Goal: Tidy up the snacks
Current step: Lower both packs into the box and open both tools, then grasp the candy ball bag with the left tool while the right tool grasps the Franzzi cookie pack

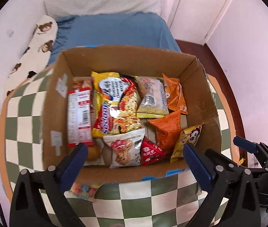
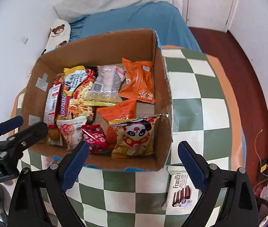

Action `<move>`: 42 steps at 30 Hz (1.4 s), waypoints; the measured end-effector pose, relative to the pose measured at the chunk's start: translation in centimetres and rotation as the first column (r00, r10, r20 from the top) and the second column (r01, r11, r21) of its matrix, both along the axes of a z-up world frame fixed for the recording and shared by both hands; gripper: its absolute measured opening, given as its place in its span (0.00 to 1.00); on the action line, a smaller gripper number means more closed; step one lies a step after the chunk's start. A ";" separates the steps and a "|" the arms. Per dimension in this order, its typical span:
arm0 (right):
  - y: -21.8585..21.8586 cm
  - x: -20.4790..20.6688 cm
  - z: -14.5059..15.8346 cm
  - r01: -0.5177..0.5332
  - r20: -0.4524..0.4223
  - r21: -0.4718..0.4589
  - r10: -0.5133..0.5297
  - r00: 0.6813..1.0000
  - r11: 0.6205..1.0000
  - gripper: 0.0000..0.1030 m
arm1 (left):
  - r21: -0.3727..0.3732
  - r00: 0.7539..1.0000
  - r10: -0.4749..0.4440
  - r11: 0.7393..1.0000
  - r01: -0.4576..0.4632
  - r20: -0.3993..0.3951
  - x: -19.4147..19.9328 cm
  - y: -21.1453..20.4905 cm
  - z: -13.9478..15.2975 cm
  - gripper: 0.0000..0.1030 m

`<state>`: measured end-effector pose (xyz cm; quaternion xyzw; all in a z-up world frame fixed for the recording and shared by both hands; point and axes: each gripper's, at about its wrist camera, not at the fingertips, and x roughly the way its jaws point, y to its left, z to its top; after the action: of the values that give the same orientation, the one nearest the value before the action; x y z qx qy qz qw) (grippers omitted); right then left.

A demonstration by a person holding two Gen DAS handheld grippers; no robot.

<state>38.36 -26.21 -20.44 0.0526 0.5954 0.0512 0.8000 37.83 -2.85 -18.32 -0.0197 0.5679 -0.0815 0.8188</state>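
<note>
Right wrist view: right gripper (image 2: 132, 158) wide open, empty; wafers (image 2: 180, 188) at table (image 2: 190, 87) near edge, could slide off.
Left gripper (image 1: 134, 158): wide open, empty above box (image 1: 207, 117).

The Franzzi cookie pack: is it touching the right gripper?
Apart. In the right wrist view the Franzzi cookie pack lies on the checkered cloth, while the open right gripper hovers above it, empty.

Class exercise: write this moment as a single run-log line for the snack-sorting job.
left gripper: open, empty | right gripper: open, empty | brown cardboard box: holds many snack packets | white Franzzi biscuit packet: on checkered cloth, outside box
</note>
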 end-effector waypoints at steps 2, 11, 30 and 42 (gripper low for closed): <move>0.3 -0.8 1.1 -0.005 0.033 -0.002 0.005 0.999 1.000 0.94 | 0.005 0.999 0.018 1.000 -0.019 0.041 -1.0 0.6 1.0 1.00; 1.3 -6.2 7.2 0.001 0.231 -0.028 0.005 0.973 1.000 0.94 | 0.025 0.973 0.061 0.997 -0.068 0.223 -7.1 2.6 5.6 1.00; 1.5 -15.2 13.0 0.023 0.375 0.029 -0.033 0.927 0.999 0.96 | 0.034 0.924 0.088 0.994 -0.108 0.373 -15.7 2.8 9.9 1.00; -9.2 -12.2 -4.7 0.260 -0.058 0.107 -0.255 0.965 0.960 0.96 | 0.097 0.990 0.131 0.986 -0.135 0.049 -14.6 2.5 -3.7 1.00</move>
<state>26.14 -35.40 -25.17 0.1763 0.5969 -0.0208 0.7825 23.27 -0.39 -22.06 -0.0147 0.5510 0.0014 0.8343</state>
